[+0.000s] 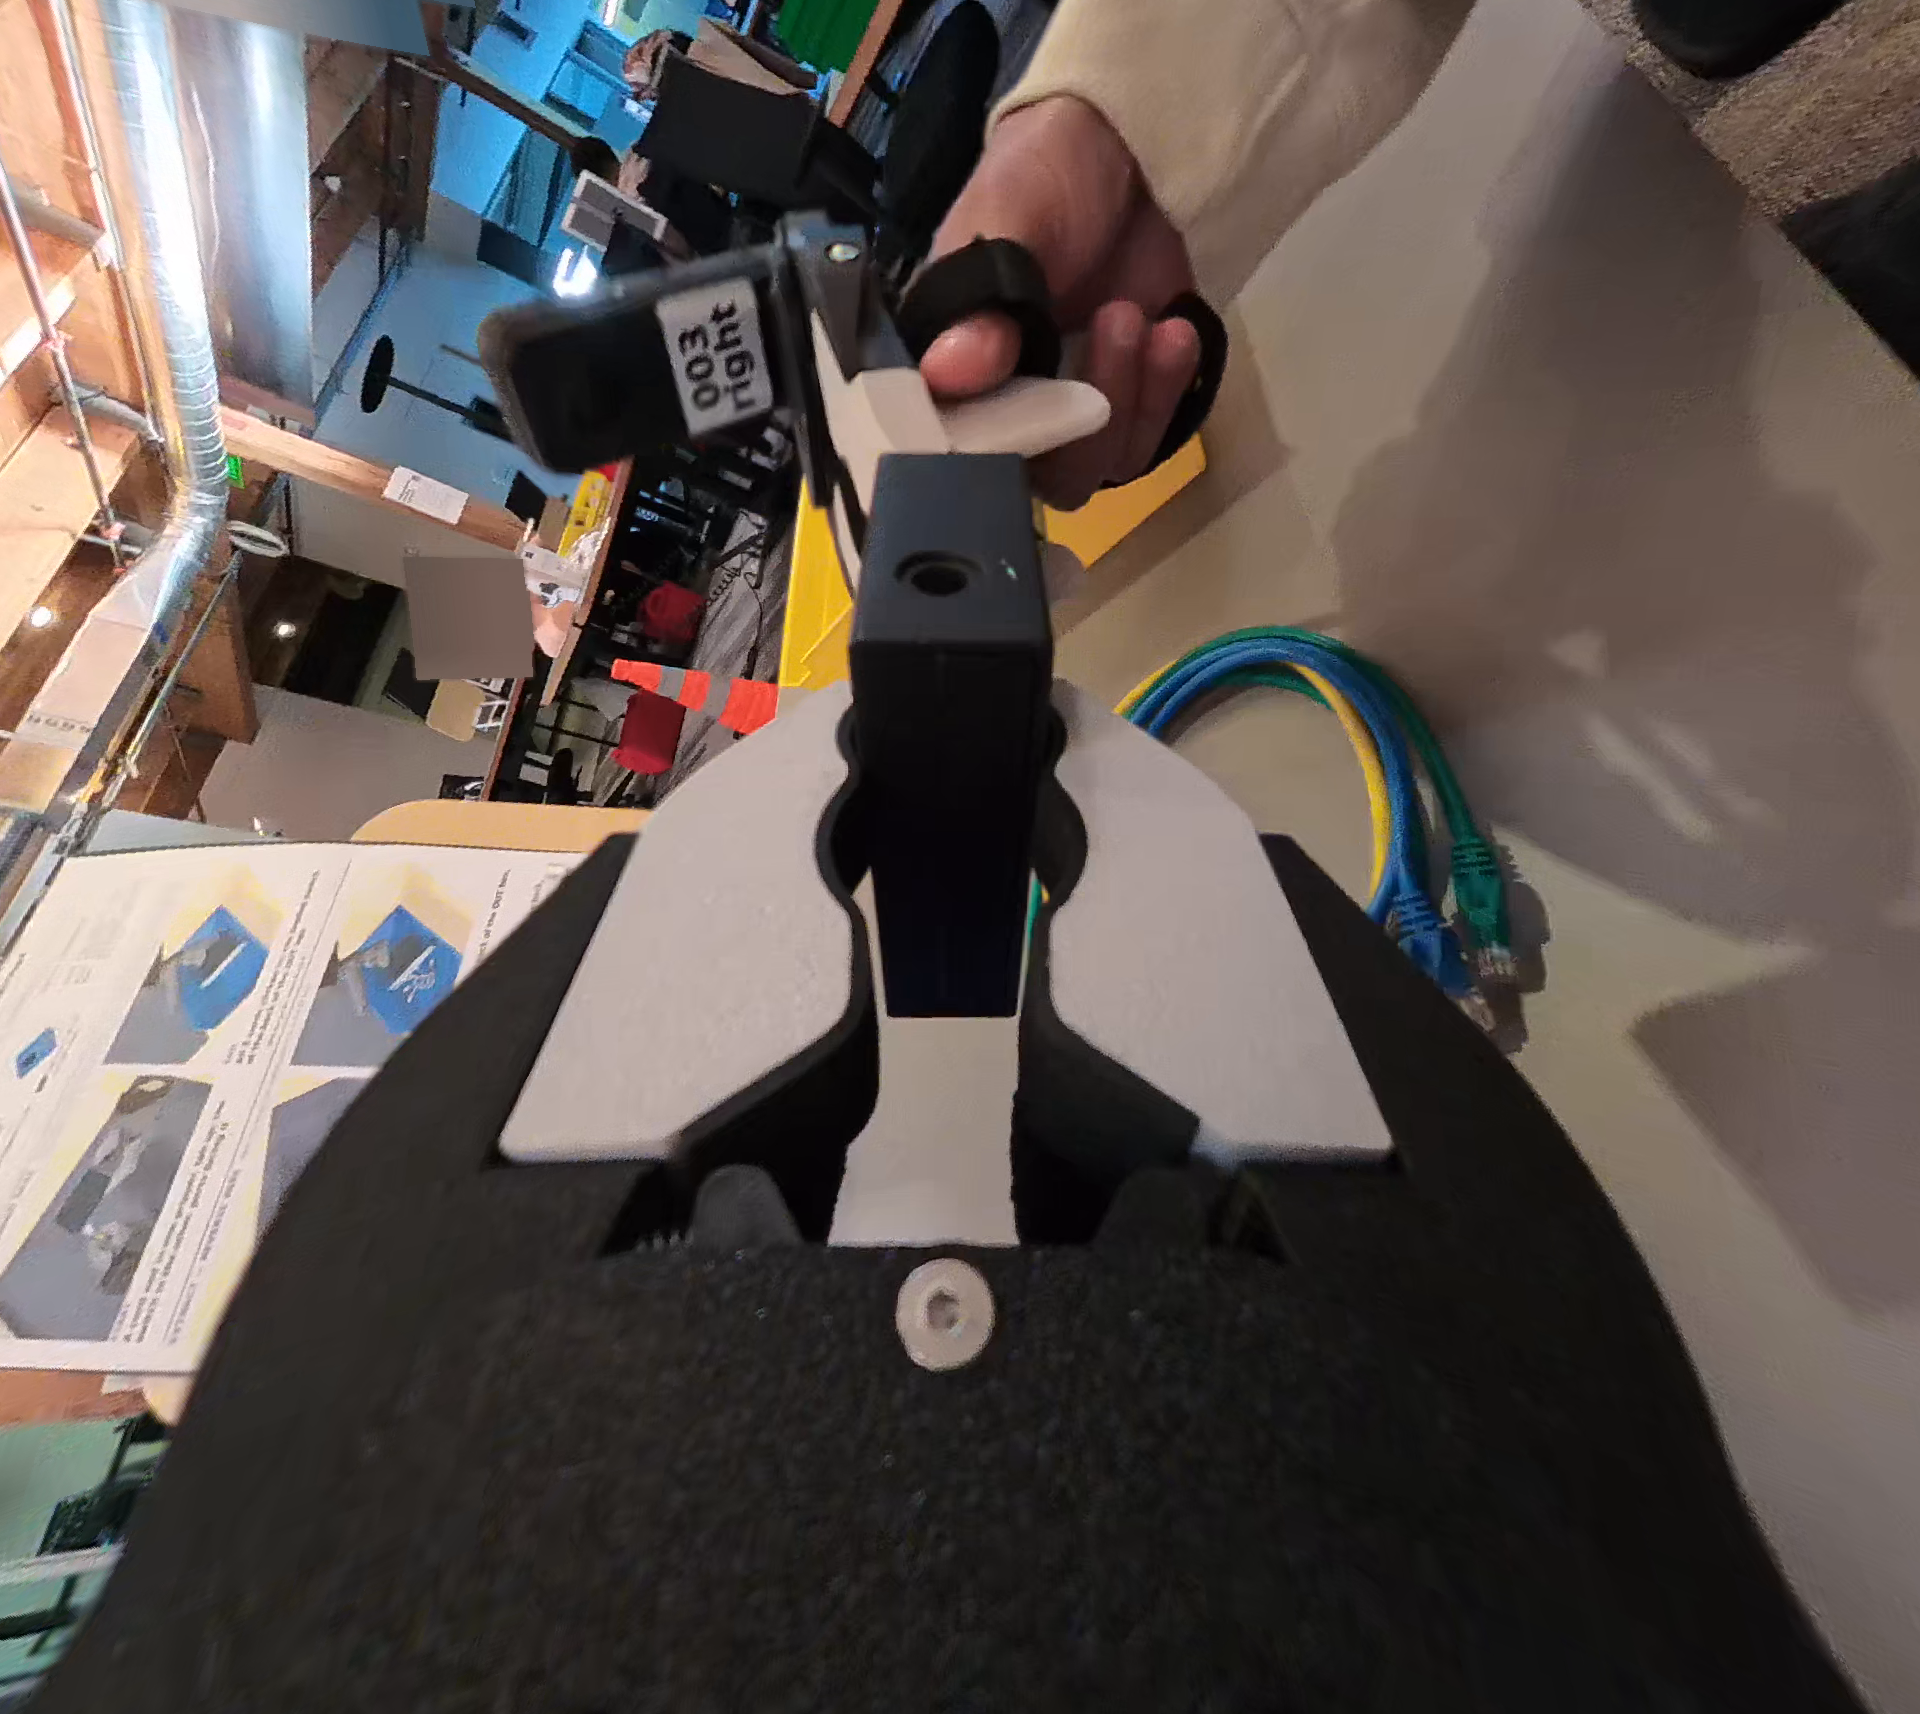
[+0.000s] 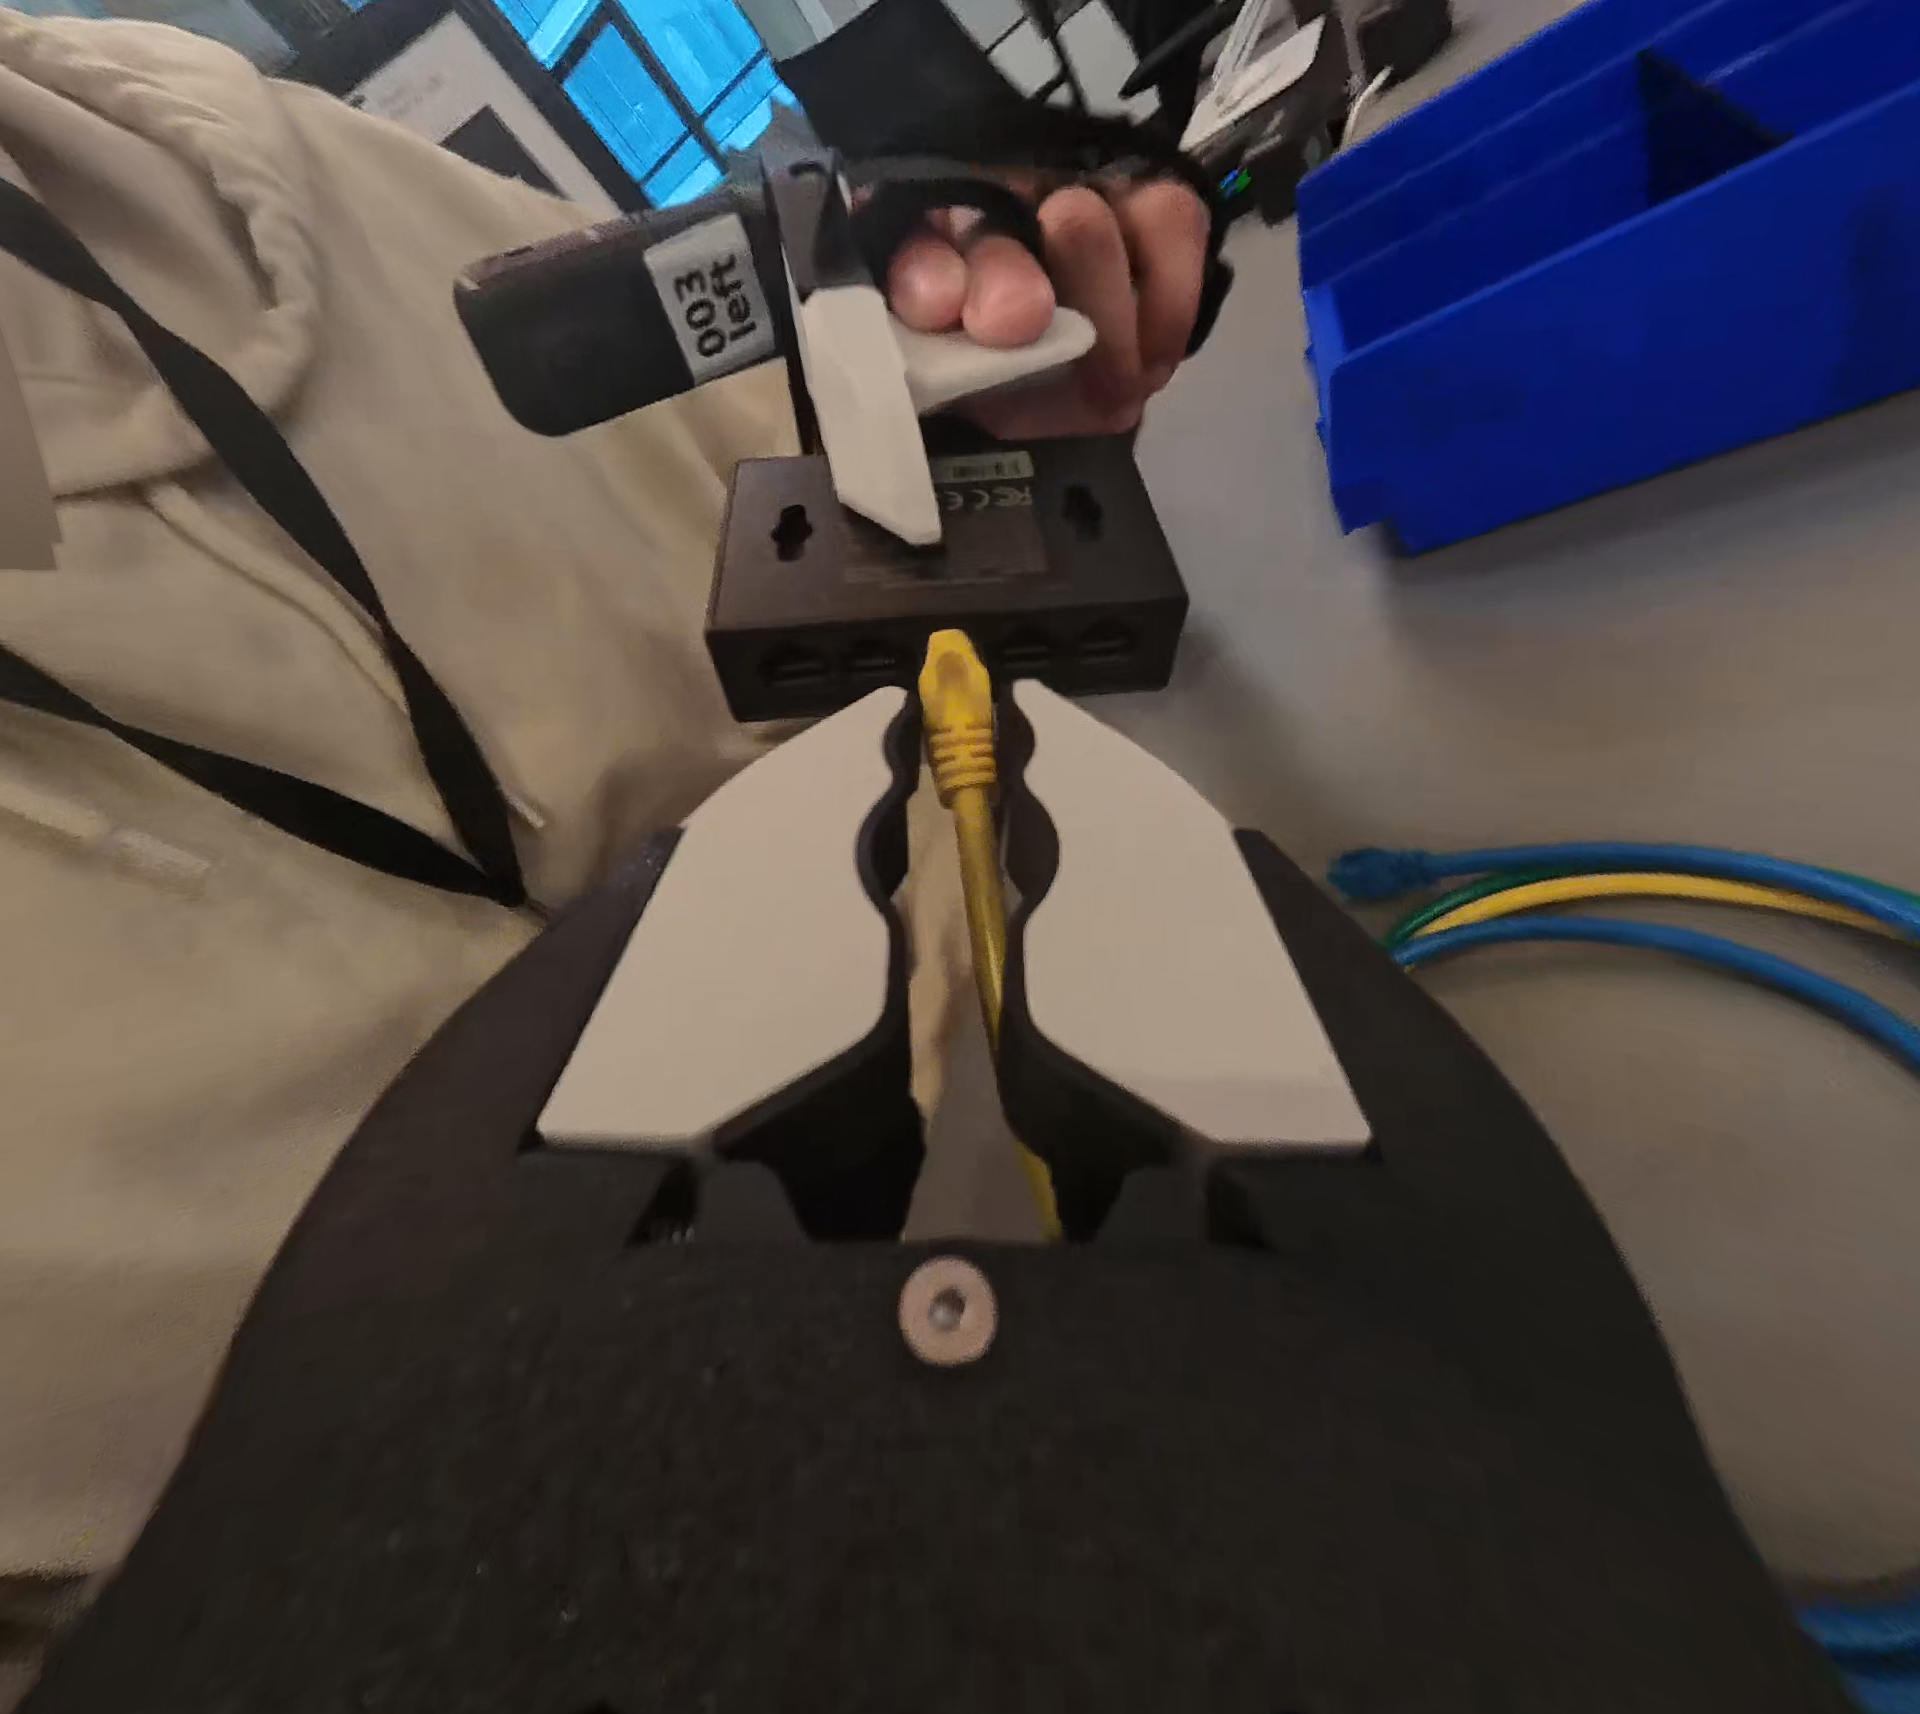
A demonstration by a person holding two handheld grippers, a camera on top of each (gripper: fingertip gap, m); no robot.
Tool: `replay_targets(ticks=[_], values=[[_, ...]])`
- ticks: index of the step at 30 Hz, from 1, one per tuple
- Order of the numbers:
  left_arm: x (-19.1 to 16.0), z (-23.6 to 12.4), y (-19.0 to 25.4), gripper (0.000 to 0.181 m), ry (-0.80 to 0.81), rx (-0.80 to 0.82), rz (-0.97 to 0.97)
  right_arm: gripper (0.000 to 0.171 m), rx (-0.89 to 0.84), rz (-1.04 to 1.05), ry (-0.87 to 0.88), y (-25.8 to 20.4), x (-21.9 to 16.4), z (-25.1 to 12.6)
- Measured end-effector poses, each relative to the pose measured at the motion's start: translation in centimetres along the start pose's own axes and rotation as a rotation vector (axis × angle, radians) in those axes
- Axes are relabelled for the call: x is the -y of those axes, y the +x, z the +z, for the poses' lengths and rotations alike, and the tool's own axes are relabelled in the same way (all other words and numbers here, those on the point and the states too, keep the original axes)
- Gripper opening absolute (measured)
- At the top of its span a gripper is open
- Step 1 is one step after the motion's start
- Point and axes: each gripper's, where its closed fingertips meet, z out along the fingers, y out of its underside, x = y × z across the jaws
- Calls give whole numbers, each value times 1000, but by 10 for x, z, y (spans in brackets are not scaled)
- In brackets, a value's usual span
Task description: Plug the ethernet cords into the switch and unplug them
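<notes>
My left gripper (image 1: 948, 729) is shut on the black switch (image 1: 945, 584) and holds it end-on above the white table (image 1: 1558, 521). In the right wrist view the switch (image 2: 1091, 563) shows its row of ports, with one white finger (image 2: 878, 438) of the left gripper pressed on its top. My right gripper (image 2: 961, 719) is shut on the yellow ethernet cord (image 2: 982, 885). Its plug (image 2: 951, 677) has its tip at the middle port; I cannot tell how deep it sits. The right gripper (image 1: 914, 417) also shows behind the switch in the left wrist view.
Loose blue (image 1: 1403, 791), green (image 1: 1475, 864) and yellow cords lie on the table to the right, and also show in the right wrist view (image 2: 1610, 859). Blue bins (image 2: 1610, 230) stand at the far right. A printed sheet (image 1: 208, 1041) lies at the left. A person's cream sleeve (image 2: 312, 625) is close by.
</notes>
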Motion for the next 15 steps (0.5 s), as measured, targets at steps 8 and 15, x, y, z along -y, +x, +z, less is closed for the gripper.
replay_targets(ticks=[8,15], values=[[-12,0,0,27,-33,-17,-54,13,-61,-61,16,5,1,-1],[-39,11,16,28,-87,-44,-190,13,-121,-5,-5,25,-15,-4]])
